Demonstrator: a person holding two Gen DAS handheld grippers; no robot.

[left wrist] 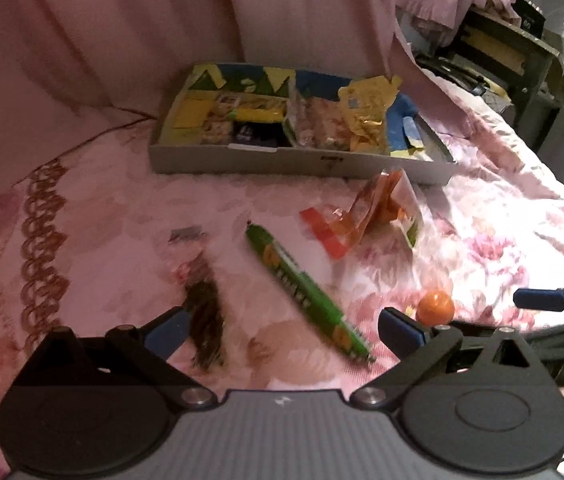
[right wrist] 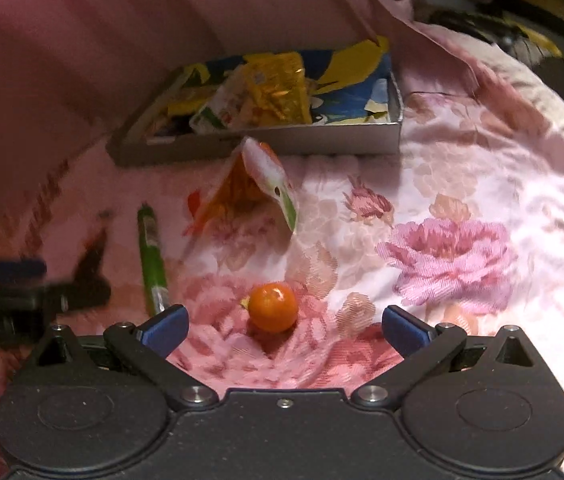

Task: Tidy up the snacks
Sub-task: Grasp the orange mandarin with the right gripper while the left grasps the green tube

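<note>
1. Left wrist view: left gripper (left wrist: 282, 330) is spread wide and holds nothing, low over the floral bedspread (left wrist: 482, 240). The green stick snack (left wrist: 306, 290) lies diagonally in the gap, near end just short of the right finger, far end ahead and angled left. A dark fringed packet (left wrist: 205, 320) lies just inside the left finger. The orange wrapper (left wrist: 378, 212) stands tented ahead-right; the sorting box (left wrist: 302, 156) sits well ahead, already part filled.
2. Same view: the orange ball snack (left wrist: 436, 307) sits just outside the right finger, with the other gripper's blue pad beyond it. Not the left's job, I'd say.
3. Right wrist view: right gripper (right wrist: 285, 326) is also spread and empty. The orange ball snack (right wrist: 273, 307) rests on the cloth right at the mouth, slightly left of centre and level with the fingertips, touching neither pad. The box (right wrist: 282, 140) lies straight ahead, past the tented wrapper (right wrist: 257, 184).
4. Step in hand, my read: right picks the ball.
5. To do it well: push forward until the ball sits fully between the pads, nudge left to centre it, then close slowly. It is round on soft fabric, so an off-centre squeeze could squirt it out.
6. Keep the left gripper clear to the left; the grippers are near each other.
</note>
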